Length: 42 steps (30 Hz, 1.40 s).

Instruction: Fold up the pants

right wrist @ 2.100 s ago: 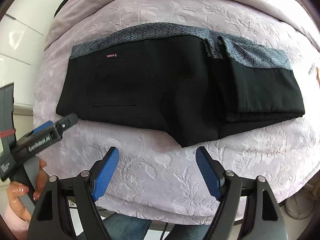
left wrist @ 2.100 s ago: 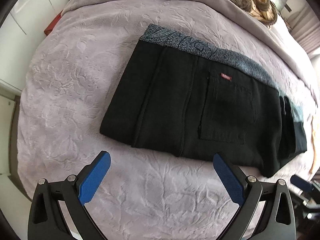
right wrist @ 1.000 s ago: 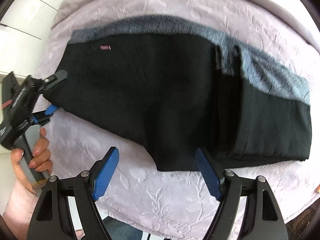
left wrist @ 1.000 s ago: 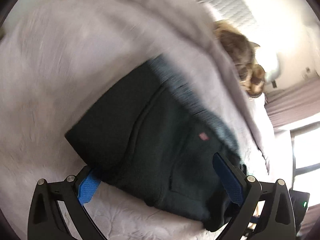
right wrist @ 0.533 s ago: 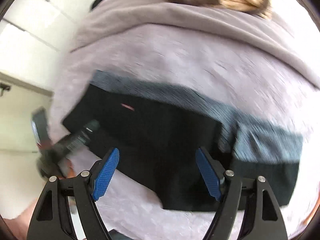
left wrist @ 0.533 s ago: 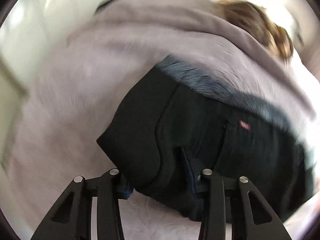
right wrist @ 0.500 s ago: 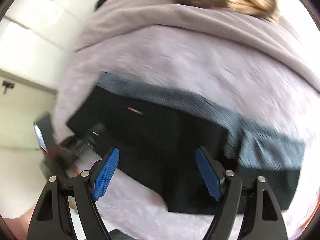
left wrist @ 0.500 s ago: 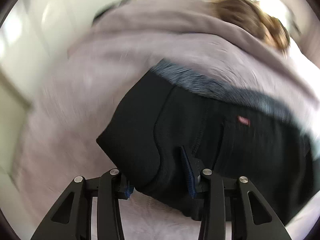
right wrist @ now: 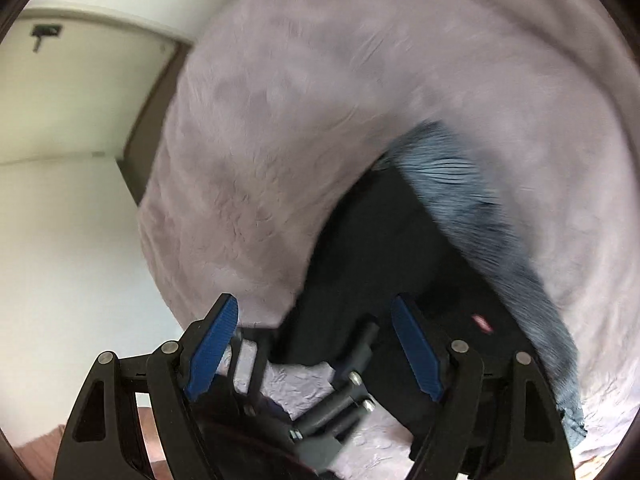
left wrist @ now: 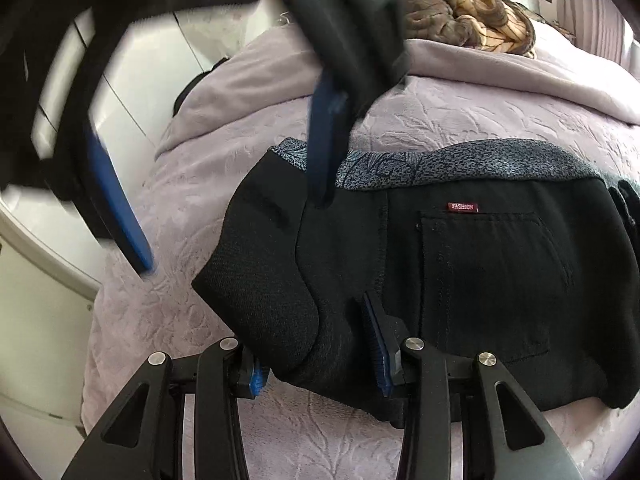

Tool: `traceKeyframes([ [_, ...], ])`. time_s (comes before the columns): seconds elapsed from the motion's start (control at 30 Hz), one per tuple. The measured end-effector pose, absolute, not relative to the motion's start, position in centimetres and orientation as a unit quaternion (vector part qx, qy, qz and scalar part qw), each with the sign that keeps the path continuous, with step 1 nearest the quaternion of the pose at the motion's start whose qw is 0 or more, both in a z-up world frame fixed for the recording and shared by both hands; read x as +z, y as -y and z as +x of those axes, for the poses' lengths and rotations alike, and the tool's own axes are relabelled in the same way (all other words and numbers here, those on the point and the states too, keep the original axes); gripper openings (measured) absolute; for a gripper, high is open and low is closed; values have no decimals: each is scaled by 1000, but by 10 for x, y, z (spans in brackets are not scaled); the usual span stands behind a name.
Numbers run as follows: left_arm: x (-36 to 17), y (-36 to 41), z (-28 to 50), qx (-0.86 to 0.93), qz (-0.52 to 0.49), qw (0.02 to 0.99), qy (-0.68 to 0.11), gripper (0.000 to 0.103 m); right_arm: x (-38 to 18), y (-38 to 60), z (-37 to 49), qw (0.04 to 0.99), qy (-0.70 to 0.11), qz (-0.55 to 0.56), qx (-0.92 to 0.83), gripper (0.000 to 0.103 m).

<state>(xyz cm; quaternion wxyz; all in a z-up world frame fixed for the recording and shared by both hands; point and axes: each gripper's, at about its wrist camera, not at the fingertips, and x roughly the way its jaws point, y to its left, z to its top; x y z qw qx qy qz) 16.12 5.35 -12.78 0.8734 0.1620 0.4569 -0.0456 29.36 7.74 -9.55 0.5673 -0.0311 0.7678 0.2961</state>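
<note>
Pants [left wrist: 460, 264], black with a grey patterned waistband [left wrist: 440, 164], lie folded on the lilac bedspread [left wrist: 460, 112], their near hem close to the bed's near edge. In the left wrist view, the left gripper [left wrist: 318, 354] reaches in low from that edge, its blue pads clamped on the bunched near-left corner of the cloth. The right gripper [left wrist: 224, 160] hangs blurred above the pants' left end, fingers spread wide. A brown blanket [left wrist: 468, 20] sits at the bed's far end.

In the right wrist view, the right gripper [right wrist: 314, 354] points steeply down, fingers apart, over the left gripper [right wrist: 320, 404] and the pants [right wrist: 380, 256]. Bare bedspread [right wrist: 300, 120] lies beyond the pants' end.
</note>
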Motion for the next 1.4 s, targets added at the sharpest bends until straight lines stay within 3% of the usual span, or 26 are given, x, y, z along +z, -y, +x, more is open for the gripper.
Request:
traceKeyframes([
  [0.17,-124,-51,154,-53,172,875,-450,42,-136,-87,296,526,-805,-63,268,82],
  [0.2,-123,-51,156,-54,174,874,-452,42,-140,-85,296,525,-807,-64,262,72],
  [0.23,-120,-49,155,-59,178,874,-448,42,-141,-80,296,528,-807,-64,258,35],
  [0.27,-116,-46,153,-62,185,876,-440,42,-140,-75,296,532,-805,-59,256,24],
  [0.33,-103,-35,147,-67,204,878,-427,42,-130,-59,294,548,-792,-28,268,20],
  [0.57,-36,14,129,-107,227,895,-369,42,-74,37,272,602,-725,115,315,18],
  [0.9,38,143,74,-258,265,883,-290,42,-24,255,203,655,-582,340,342,19],
  [1.1,18,241,26,-352,315,836,-278,42,-48,381,129,679,-526,416,300,19],
  [1.4,-61,329,-22,-403,367,772,-326,42,-150,497,66,660,-517,493,232,19],
])
